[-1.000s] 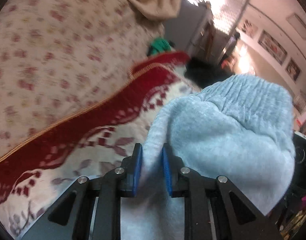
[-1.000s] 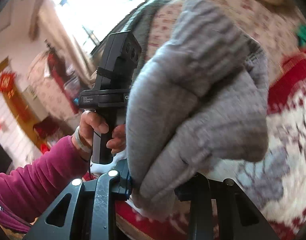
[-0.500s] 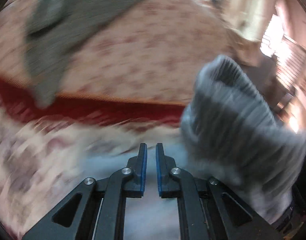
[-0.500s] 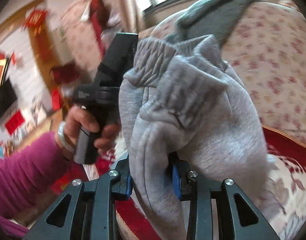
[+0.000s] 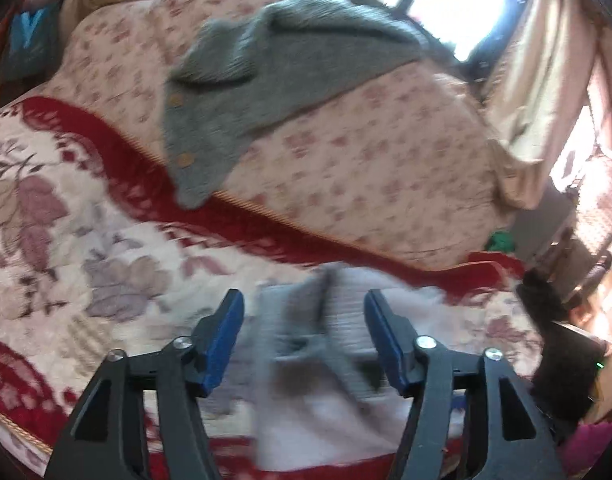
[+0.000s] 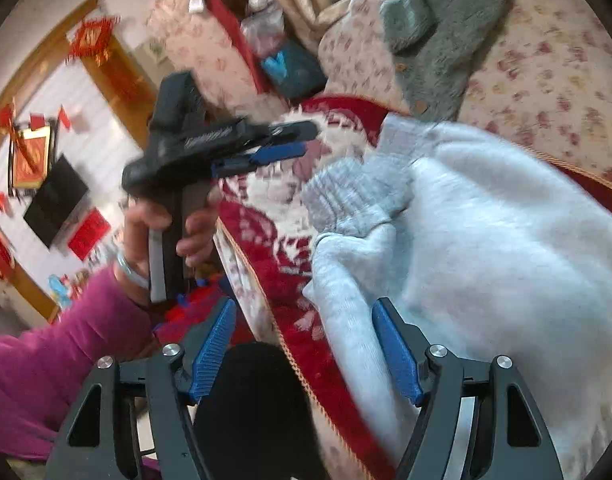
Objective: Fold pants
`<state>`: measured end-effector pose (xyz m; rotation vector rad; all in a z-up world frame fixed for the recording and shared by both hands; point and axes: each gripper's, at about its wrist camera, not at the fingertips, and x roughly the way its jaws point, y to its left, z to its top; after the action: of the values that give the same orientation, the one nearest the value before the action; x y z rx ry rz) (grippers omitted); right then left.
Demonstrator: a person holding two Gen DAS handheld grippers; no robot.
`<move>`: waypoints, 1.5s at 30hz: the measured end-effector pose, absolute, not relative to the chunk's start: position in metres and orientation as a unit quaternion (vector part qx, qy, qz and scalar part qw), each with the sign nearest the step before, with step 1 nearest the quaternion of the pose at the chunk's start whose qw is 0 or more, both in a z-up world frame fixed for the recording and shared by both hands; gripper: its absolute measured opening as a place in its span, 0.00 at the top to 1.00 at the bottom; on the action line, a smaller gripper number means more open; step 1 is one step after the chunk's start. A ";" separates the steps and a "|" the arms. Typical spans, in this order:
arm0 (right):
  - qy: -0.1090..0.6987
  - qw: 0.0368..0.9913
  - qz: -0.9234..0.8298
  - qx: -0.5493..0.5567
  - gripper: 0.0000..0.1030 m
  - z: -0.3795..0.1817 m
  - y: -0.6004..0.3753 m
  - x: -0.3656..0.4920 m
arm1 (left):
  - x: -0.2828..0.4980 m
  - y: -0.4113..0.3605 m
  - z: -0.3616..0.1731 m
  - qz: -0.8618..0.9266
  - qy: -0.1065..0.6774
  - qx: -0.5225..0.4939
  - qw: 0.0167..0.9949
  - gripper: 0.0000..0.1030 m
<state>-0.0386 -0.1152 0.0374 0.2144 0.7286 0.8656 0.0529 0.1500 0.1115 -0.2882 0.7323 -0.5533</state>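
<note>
I have both grippers released. The right gripper has just been opening; its jaws stand apart, straddling the front edge of the sofa seat, with a fold of the pants between them near the right pad, though whether that pad touches the cloth I cannot tell. The left gripper has also just been opening; its jaws stand apart over the blurred near end of the pants, neither pad pressing on it. The pants lie bunched on the patterned seat cover at its front edge, the ribbed cuff turned toward the left gripper; the bundle's long axis appears to run away from the right jaws toward the backrest. I judge the right gripper nearer the bulk. Both grippers point forward and somewhat down. Seen from the right wrist, the left hand holds its gripper about level. A grey cardigan hangs over the backrest beyond.
</note>
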 end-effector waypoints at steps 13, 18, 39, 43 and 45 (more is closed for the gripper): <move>0.342 0.910 0.199 0.121 0.21 0.030 -0.225 -0.044 | -0.007 0.036 0.113 -0.343 0.377 -0.083 0.856 0.31; 0.346 0.917 0.154 0.121 0.21 0.027 -0.230 -0.017 | -0.021 0.027 0.082 -0.310 0.398 -0.051 0.862 0.31; 0.354 0.922 0.091 0.125 0.09 0.023 -0.258 -0.018 | -0.036 0.036 0.056 -0.227 0.369 -0.095 0.896 0.25; 0.360 0.918 0.102 0.128 0.09 0.024 -0.261 -0.042 | -0.050 0.025 0.071 -0.208 0.349 -0.083 0.910 0.19; 0.363 0.916 0.107 0.134 0.09 0.026 -0.262 -0.055 | -0.056 0.019 0.079 -0.204 0.339 -0.079 0.915 0.14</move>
<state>-0.0551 -0.2622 0.0255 0.2755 0.7467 0.2207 -0.0563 0.0191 0.0786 -0.1629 0.6980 -0.4193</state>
